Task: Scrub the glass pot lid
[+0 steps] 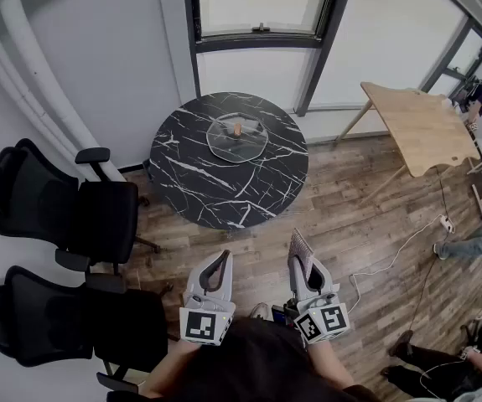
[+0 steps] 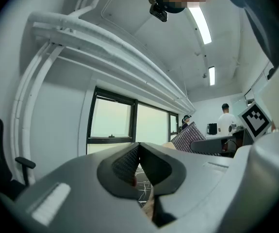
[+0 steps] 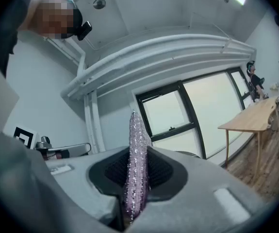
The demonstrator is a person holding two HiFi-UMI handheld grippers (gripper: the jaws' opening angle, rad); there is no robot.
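The right gripper (image 1: 299, 266) is squeezing a sparkly purple scrub pad (image 3: 136, 169) that sticks up out of its jaws. The left gripper (image 1: 221, 262) has its jaws pressed together with nothing in them. The glass pot lid (image 1: 236, 135) lies flat on the round black table (image 1: 224, 187), well away from both grippers.

We are wearing a black top (image 1: 261, 363). We are seeing pale grey, smoothly moulded shells on the left gripper (image 1: 221, 258) and right gripper (image 1: 296, 260), black ribbed pads (image 2: 124, 164) lining the jaws, and a cube (image 1: 207, 325) of black-and-white square markers capping each.
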